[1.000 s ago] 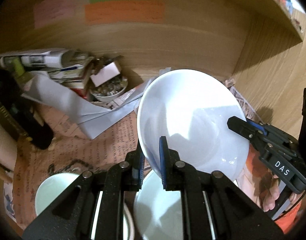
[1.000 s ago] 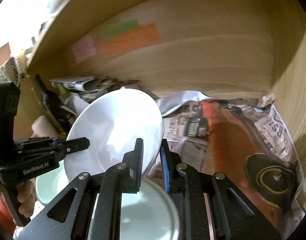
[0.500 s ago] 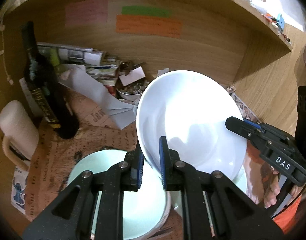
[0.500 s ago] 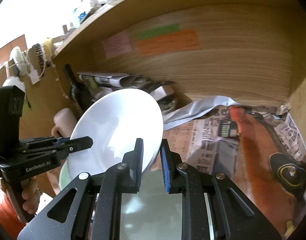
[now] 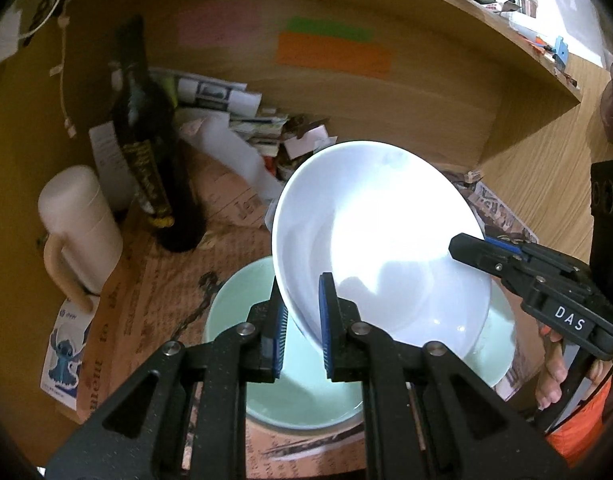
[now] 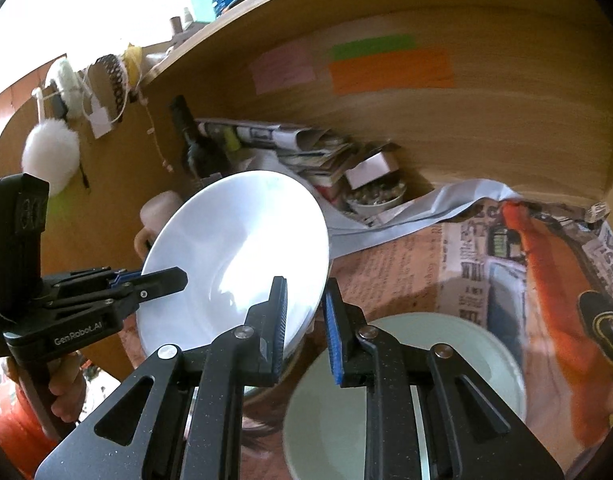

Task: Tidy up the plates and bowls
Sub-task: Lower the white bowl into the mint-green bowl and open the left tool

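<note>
1. White bowl [image 5: 380, 240] sits mid-frame in left wrist view, tilted on edge, lifted off the newspaper-covered tabletop [image 5: 162, 280].
2. Left hand-held gripper [image 5: 302, 332], bottom centre of that view, is clenched on the bowl's lower-left rim: one blue pad inside, one outside.
3. Right hand-held gripper [image 6: 305, 334], bottom centre of right wrist view, straddles the same bowl's [image 6: 236, 256] lower-right rim; left pad touches the bowl's inner face, right pad stands a bit off the outside, so its jaws look slightly released. It also shows at the right edge of left view [image 5: 518, 264], tip over the bowl's right rim.
4. Pale green bowl [image 5: 306, 392] lies flat on the tabletop right below the white one, lower centre of left view; a pale green bowl also shows lower right in right view [image 6: 406, 396].
5. Upper left, left view: dark bottle [image 5: 150, 152] stands upright; cream mug [image 5: 78, 224] stands left of it, apart.
6. Paper pile [image 5: 226, 120] lies against the wooden back wall; pink, green and orange notes [image 5: 330, 52] are stuck above it.
</note>
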